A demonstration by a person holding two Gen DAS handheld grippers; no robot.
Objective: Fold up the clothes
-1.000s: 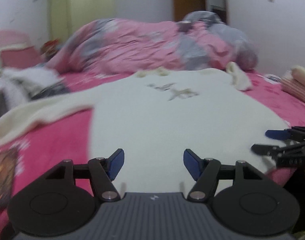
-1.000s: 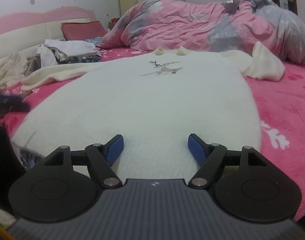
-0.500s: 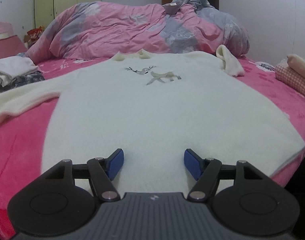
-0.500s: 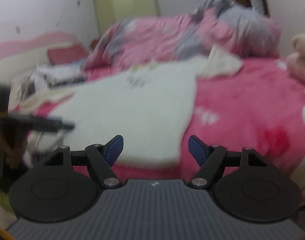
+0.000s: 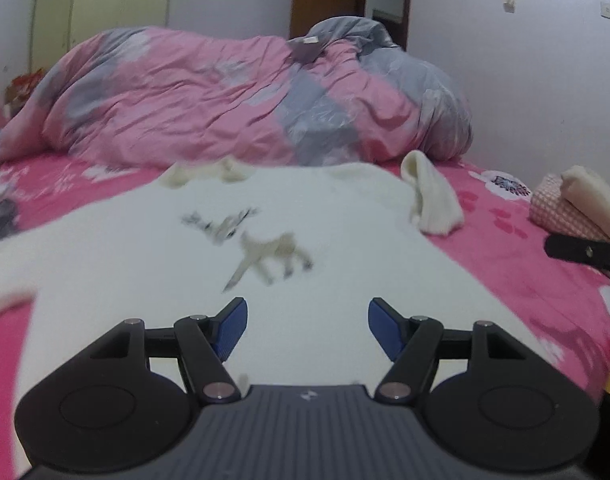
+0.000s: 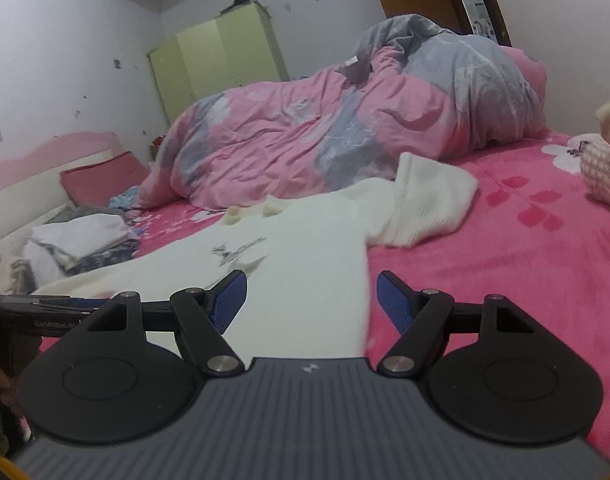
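A white sweater (image 5: 177,264) with a deer print (image 5: 273,252) lies flat, front up, on the pink bed; it also shows in the right wrist view (image 6: 305,264). Its right sleeve (image 5: 429,200) is bunched and folded near the shoulder, also seen in the right wrist view (image 6: 425,204). My left gripper (image 5: 307,320) is open and empty above the sweater's lower middle. My right gripper (image 6: 311,298) is open and empty over the sweater's right side edge. The right gripper's tip shows at the right edge of the left wrist view (image 5: 581,252).
A crumpled pink and grey duvet (image 5: 245,100) lies behind the sweater. Folded clothes (image 5: 577,204) sit at the right on the pink sheet (image 6: 525,260). A pile of clothes (image 6: 81,244) and a pink headboard (image 6: 45,164) are at the left. A green wardrobe (image 6: 221,64) stands at the back.
My left gripper has moved forward over the sweater toward the deer print. My right gripper has moved up along the sweater's right edge toward the bunched sleeve. Both stay open.
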